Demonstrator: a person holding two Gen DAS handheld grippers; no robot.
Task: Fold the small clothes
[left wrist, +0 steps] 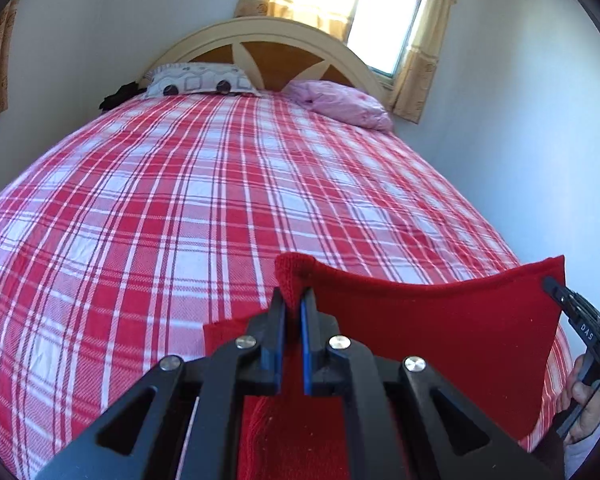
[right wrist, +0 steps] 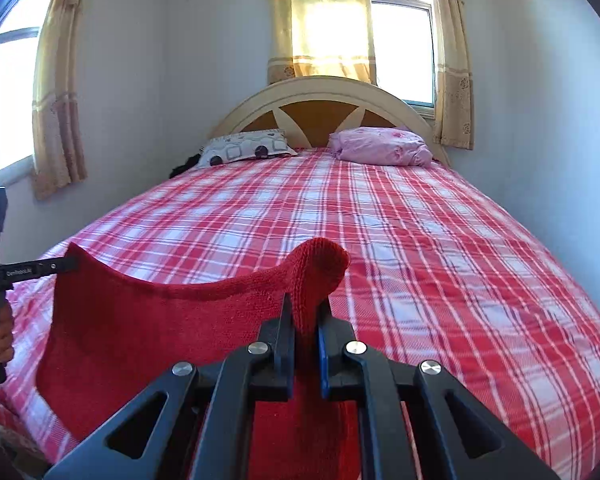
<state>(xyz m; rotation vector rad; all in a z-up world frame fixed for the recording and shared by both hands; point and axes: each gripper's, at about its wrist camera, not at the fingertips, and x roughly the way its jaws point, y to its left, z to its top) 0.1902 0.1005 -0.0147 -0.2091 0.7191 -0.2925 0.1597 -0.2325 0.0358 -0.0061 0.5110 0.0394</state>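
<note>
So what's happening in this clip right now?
A person holds a red knitted cloth stretched above the plaid-covered bed. The left gripper is shut on one corner and the right gripper on the other, so the upper edge sags between them. No fold is made yet.

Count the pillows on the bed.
2: a grey patterned pillow at the headboard's left, a pink pillow at its right. A dark item beside the grey one is unclear.
</note>
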